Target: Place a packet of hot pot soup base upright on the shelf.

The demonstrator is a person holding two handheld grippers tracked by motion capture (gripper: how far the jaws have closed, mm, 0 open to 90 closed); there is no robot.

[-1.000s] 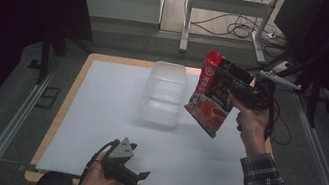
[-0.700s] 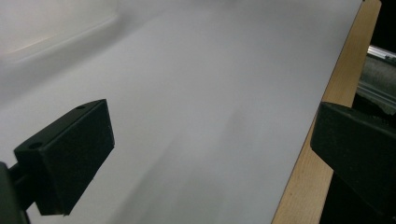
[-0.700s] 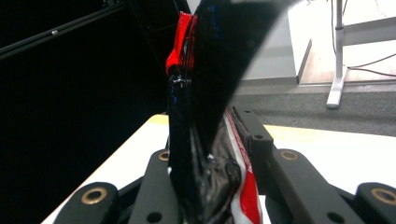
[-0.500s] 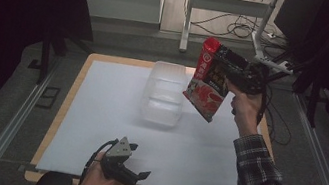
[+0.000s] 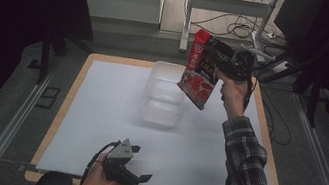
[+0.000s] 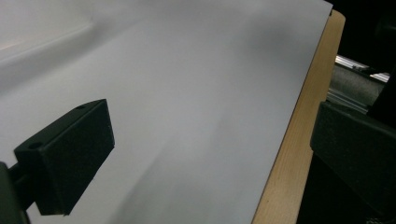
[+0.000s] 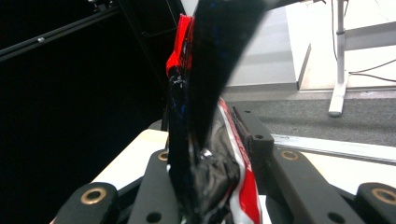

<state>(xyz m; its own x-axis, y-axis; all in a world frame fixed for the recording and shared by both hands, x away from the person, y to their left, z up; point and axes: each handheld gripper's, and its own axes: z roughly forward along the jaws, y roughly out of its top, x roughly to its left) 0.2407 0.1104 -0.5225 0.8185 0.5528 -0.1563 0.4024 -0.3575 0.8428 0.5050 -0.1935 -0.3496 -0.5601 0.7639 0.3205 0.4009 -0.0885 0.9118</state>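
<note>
A red and black snack bag point(image 5: 201, 68) hangs in the air above the table's far right, with my right gripper point(image 5: 226, 62) shut on its edge. It hovers just right of a clear plastic container point(image 5: 163, 100) that stands on the white sheet. In the right gripper view the bag point(image 7: 201, 140) is pinched edge-on between the jaws. My left gripper point(image 5: 131, 170) rests low at the table's near edge, jaws spread wide over bare white sheet point(image 6: 187, 93) with nothing between them.
The white sheet point(image 5: 98, 112) covers a wooden table top point(image 5: 66, 106) whose rim shows around it. Metal rails point(image 5: 8, 132) run along both sides. A white desk frame and cables point(image 5: 246, 15) stand beyond the far edge.
My right gripper has lifted the snack bag a little higher and toward the left, closer over the container. The left gripper has stayed where it was.
</note>
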